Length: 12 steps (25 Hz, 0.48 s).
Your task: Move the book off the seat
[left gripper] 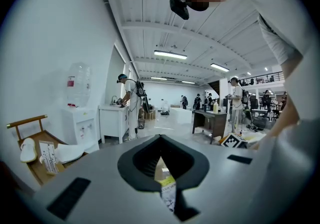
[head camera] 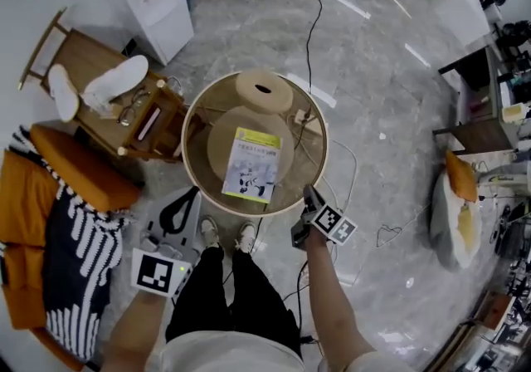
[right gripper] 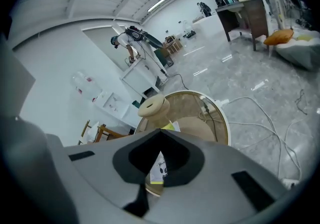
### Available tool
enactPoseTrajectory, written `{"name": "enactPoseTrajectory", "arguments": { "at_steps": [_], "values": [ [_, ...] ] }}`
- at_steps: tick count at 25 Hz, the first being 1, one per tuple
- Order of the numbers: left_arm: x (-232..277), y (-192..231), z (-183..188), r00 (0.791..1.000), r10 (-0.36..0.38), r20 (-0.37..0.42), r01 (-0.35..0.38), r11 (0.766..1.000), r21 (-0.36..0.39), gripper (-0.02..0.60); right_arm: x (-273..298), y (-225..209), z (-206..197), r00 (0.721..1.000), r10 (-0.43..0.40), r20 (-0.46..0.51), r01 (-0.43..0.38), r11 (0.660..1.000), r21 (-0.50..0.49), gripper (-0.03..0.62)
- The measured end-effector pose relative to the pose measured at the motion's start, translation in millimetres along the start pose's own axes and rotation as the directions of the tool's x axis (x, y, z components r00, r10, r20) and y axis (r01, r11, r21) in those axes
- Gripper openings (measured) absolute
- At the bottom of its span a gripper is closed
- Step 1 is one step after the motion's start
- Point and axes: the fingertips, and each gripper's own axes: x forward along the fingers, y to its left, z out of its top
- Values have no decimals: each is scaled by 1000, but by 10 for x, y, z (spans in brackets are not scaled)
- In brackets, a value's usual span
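**Status.** The grasp is judged not yet begun: the book lies on the seat and neither gripper touches it.

**Left gripper** [left gripper: 160,138]. Grey moulded plastic carrying a black-and-white marker cube [head camera: 158,272]. The jaws are drawn together on nothing. It is held beside the person's black-trousered legs [head camera: 224,296], short of the chair.

**Right gripper** [right gripper: 161,132]. Same make, with its own marker cube [head camera: 336,225]. The jaws are likewise pressed together and empty, with the tips held just beside the chair's front rim.

**Round bowl chair** [head camera: 186,154]. Pale bent-wood or rattan rim over an open-ribbed wall.

**Seat pad** [head camera: 224,134]. A round pad of matt beige fabric, apparently soft, set in the bowl.

**Thin softcover book** [head camera: 251,164]. White and yellow-green cover with a dark illustration. It lies flat on the seat pad, towards the front.

**Round beige cushion** [head camera: 264,90]. It has a dark slot and is propped at the back of the bowl. A white plug [head camera: 300,117] lies at the bowl's right side.

**Grey marbled floor** [head camera: 382,71]. Polished and reflective, crossed by a black cable [head camera: 309,22].

**Next move, as judged.**
- One gripper's jaws are to be parted and lowered to a free edge of the book.
- A shallow approach is called for, so that one jaw can be slid beneath the thin cover on the yielding pad.
- The book is then to be clamped, lifted over the rim and set down off the chair.
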Motion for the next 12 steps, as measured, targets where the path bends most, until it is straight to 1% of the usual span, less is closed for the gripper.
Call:
{"name": "enactPoseTrajectory", "arguments": {
  "at_steps": [4, 9, 12],
  "values": [
    [-146, -95, 241, 999, 6, 39, -6, 1000, -4, 14, -310, 180, 351, 998, 31, 53, -29, 999, -40, 21],
    [-291, -252, 480, 997, -25, 77, 23, 1000, 21, 14, -643, 417, 582, 994, 64, 90, -58, 996, -69, 21],
    [-390, -224, 664, 993, -5, 115, 3, 1000, 17, 14, -837, 624, 745, 988, 94, 124, -78, 989, -125, 21]
  ]
}}
